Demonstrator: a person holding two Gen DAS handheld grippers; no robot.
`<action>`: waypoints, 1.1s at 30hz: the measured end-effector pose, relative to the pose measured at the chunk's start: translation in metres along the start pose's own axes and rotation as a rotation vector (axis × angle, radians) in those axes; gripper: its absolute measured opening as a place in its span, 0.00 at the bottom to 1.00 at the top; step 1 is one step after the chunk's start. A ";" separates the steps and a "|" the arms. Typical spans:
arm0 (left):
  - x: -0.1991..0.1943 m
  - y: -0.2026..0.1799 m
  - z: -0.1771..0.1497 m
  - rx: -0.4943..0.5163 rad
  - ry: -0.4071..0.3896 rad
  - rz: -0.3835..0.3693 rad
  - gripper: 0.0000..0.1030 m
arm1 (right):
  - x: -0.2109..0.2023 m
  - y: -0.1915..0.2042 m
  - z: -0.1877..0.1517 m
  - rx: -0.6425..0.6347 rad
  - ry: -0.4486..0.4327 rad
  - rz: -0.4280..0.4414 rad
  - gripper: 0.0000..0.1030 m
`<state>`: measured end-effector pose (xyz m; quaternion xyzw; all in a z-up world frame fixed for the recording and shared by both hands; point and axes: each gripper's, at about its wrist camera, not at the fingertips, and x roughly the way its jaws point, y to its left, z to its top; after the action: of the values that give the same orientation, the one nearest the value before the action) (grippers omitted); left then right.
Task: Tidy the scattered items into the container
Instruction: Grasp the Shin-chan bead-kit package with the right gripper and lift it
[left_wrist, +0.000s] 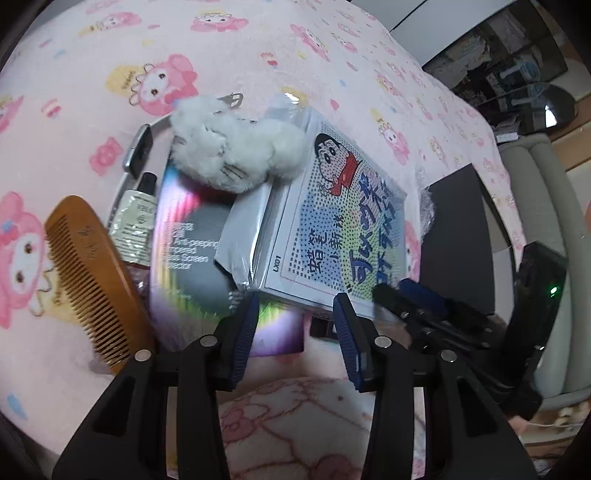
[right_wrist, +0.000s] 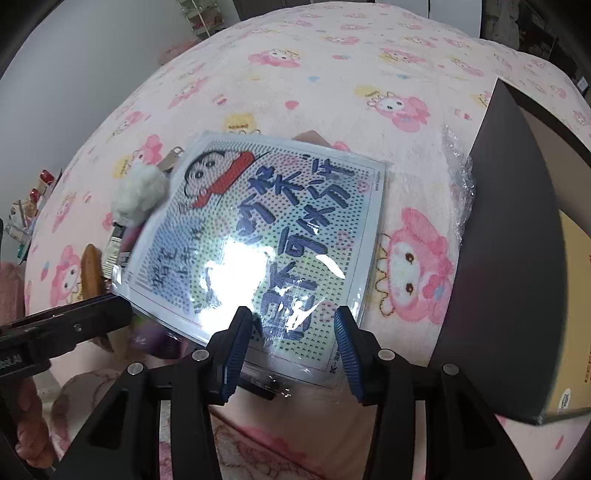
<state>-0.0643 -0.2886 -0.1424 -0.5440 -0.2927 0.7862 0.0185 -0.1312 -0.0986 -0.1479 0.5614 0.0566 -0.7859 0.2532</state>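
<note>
On the fleecy pink cartoon-print bed cover, a curved wooden comb with fine teeth lies at nine o'clock, just beside a small soft squeeze tube with a black cap. To its right sits a glossy, rainbow-sheened screen-protector box, topped at twelve o'clock by a fluffy white plush and overlapped by a flat square craft kit in shiny crinkled plastic. The left gripper hovers at six o'clock, fingers spread and empty over the near edges of the box and kit. The right gripper also has spread fingers, over the kit's near edge, not pinching it. At three o'clock stands the dark, smooth-walled container, crinkled wrap against its side.
</note>
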 end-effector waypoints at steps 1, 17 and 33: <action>0.000 0.002 0.001 -0.010 -0.004 -0.014 0.36 | 0.001 0.000 0.001 0.005 0.007 0.031 0.43; -0.001 0.013 0.010 -0.084 0.039 -0.115 0.42 | -0.005 0.008 0.019 0.107 -0.024 0.045 0.58; -0.028 0.035 0.026 -0.255 -0.153 -0.034 0.36 | -0.004 0.048 0.021 -0.031 0.113 0.410 0.54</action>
<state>-0.0656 -0.3388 -0.1297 -0.4755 -0.4001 0.7812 -0.0598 -0.1261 -0.1466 -0.1273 0.6002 -0.0325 -0.6843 0.4129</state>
